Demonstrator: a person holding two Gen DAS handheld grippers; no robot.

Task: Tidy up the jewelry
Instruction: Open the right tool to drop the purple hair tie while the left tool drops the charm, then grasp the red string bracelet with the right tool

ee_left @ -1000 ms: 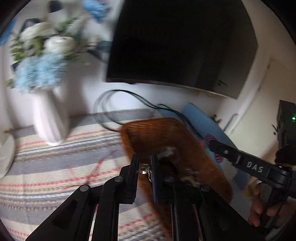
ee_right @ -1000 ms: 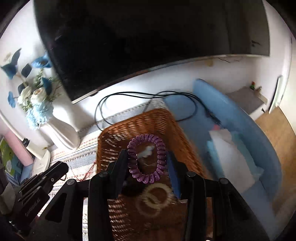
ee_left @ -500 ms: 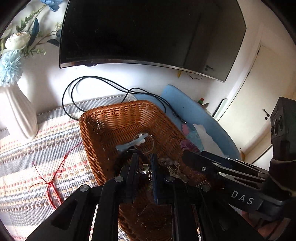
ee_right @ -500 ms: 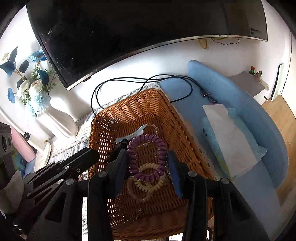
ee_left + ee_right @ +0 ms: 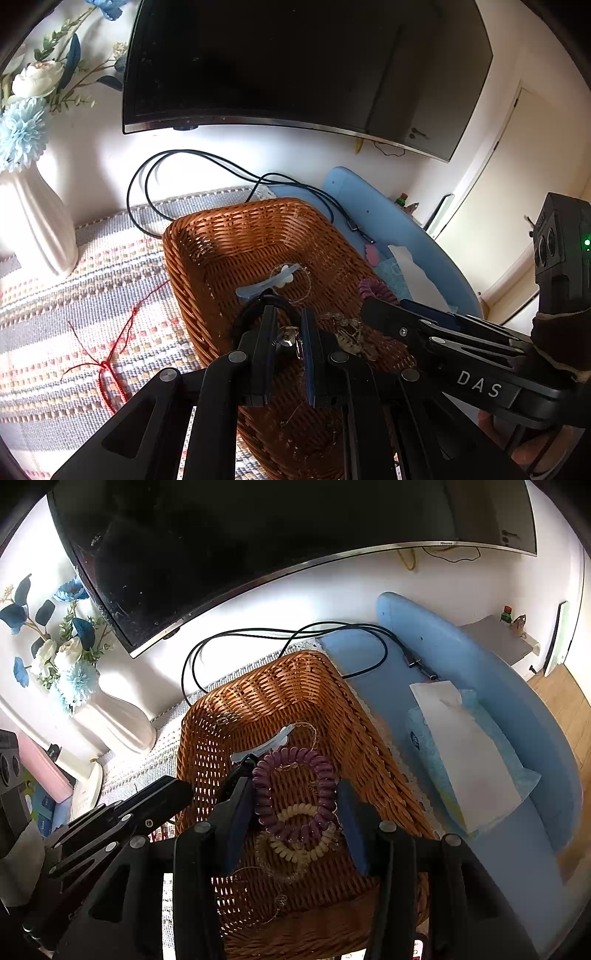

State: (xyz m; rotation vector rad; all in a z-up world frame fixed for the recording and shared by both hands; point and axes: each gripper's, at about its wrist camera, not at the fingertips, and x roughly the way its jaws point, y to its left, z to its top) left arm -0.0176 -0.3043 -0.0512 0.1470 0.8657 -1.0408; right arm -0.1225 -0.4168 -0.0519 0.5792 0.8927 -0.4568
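Observation:
A brown wicker basket [image 5: 192, 229] [image 5: 258, 679] stands on a striped mat [image 5: 74, 295]. Over its near part my left gripper [image 5: 288, 325] is shut on a small silver metal piece [image 5: 287, 338]. In the right wrist view my right gripper [image 5: 293, 782] hangs over the basket with its jaws opening. A purple coil hair tie [image 5: 325, 771] sits between them, touching the left pad, with a gap at the right pad. Under it lies a cream coil tie [image 5: 295, 849]. A pale blue hair clip [image 5: 258, 286], a black hair band [image 5: 243, 317] and thin chains lie inside the basket.
A white vase of blue and white flowers [image 5: 40, 221] stands left of the basket. A dark TV screen [image 5: 295, 62] hangs behind, with a black cable [image 5: 184, 158] looping down. A red thread [image 5: 110, 354] lies on the mat. A tissue pack [image 5: 469, 746] rests on a blue board at right.
The left gripper swung from beside the vase to over the basket, still holding the silver piece. The right jaws widened and the purple tie now sits lower, over the cream tie.

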